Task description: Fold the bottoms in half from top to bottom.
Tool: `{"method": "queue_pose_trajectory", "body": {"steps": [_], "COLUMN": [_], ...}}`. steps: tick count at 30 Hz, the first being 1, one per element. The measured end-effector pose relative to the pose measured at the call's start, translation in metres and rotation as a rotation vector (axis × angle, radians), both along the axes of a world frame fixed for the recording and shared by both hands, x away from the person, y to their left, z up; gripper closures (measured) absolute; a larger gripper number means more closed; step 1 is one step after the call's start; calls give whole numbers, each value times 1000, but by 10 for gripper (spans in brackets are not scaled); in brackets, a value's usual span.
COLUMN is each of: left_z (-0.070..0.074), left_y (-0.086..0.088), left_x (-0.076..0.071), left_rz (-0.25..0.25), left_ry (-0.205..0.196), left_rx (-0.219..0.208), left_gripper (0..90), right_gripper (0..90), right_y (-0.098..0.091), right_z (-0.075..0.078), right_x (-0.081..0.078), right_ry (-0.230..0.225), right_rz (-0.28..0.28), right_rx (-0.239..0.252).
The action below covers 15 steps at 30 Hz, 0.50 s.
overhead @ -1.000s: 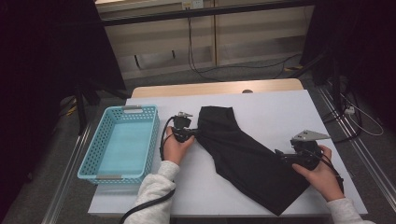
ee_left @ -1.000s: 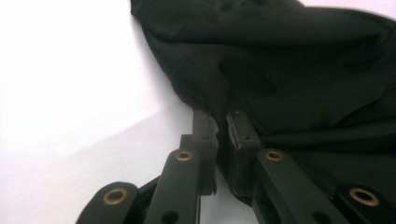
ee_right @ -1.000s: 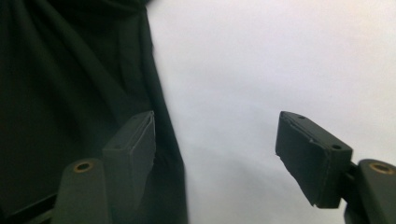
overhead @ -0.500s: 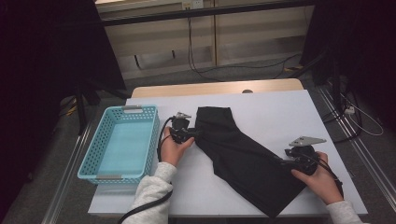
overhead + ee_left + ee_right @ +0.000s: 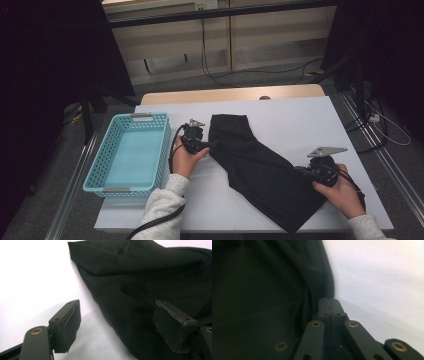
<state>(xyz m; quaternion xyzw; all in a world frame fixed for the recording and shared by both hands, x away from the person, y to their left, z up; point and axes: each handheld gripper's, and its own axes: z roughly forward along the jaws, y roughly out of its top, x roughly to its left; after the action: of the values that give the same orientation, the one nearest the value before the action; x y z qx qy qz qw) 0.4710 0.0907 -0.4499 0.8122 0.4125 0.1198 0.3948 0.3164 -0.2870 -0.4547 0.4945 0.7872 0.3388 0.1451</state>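
Note:
A black cloth [image 5: 260, 170] lies slantwise on the white table [image 5: 300, 120], from the middle toward the front right. My left gripper [image 5: 212, 145] rests at the cloth's left edge, its jaws just opened. In the left gripper view the left gripper [image 5: 120, 323] stands open, one jaw over bare table and the other over the black cloth [image 5: 140, 277], pressing nothing. My right gripper [image 5: 300, 171] has just closed at the cloth's right edge. The right gripper view shows the right gripper [image 5: 329, 306] with pads together, pinching the rim of the black cloth [image 5: 262, 290].
A light blue plastic basket [image 5: 95, 165] stands at the table's left side, close to my left hand. Cables trail from both grippers toward the front edge. Bare white table lies behind and to the right of the cloth.
The left jaws have spread apart and let go of the cloth's edge. The right jaws have closed on the cloth's right edge, with the right hand shifting slightly toward the front.

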Motion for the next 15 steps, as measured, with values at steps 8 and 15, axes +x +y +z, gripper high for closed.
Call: {"method": "queue_pose_trajectory", "body": {"steps": [8,15], "left_z": [2,2], "left_y": [3,7], "left_x": [-1,-1], "left_rz": [-1,13], "left_ry": [5,1], "left_rx": [-2,-6], "left_gripper": [219,203], "right_gripper": [900,888], "right_y": [-22,-37], "right_z": [4,1], "right_x": [12,21], "right_ry": [-33,-43], "right_rz": [-54,-91], "right_rx": [-20,-49]}}
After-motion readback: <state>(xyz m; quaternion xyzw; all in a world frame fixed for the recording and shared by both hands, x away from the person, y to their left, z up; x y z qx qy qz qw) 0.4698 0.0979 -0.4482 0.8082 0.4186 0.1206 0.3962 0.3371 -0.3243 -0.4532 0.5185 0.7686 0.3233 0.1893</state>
